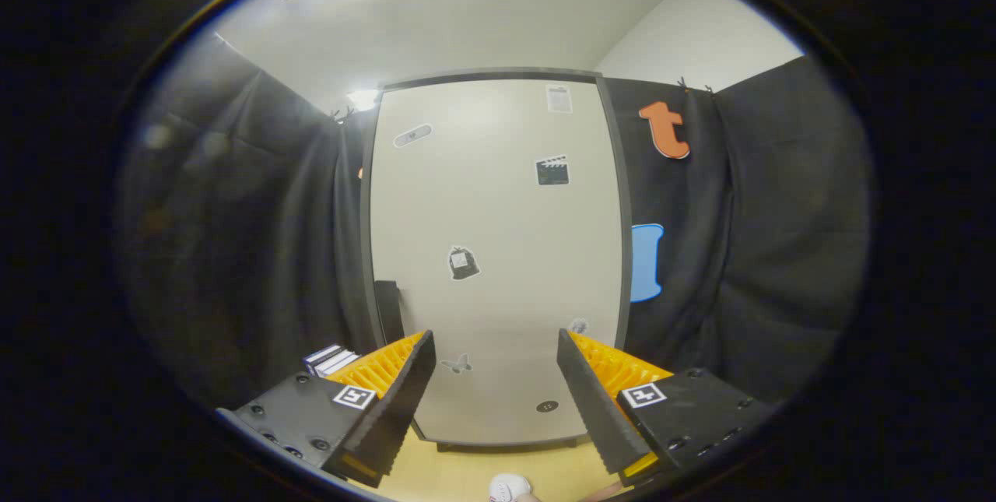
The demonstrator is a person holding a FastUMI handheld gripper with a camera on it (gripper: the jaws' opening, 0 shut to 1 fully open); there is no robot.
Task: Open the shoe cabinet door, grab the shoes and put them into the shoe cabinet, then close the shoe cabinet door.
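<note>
I hold the gripper (495, 346) spread, empty, facing the closed cabinet door (498, 253); dark handle (388, 307) left, white ball (509, 488) below.

The shoe cabinet (498, 253) stands upright straight ahead, beyond the jaws, against the black cloth wall. Its door (506, 206) is shut — a tall, pale cream panel set in a dark grey frame, flush all round. A dark handle (388, 307) runs vertically at the door's left edge, low down, just beyond the left jaw. Several small stickers dot the panel — 1 clapperboard, 1 butterfly, a few others too small to tell. The cabinet's foot rests on a light wooden floor (467, 475).
</note>
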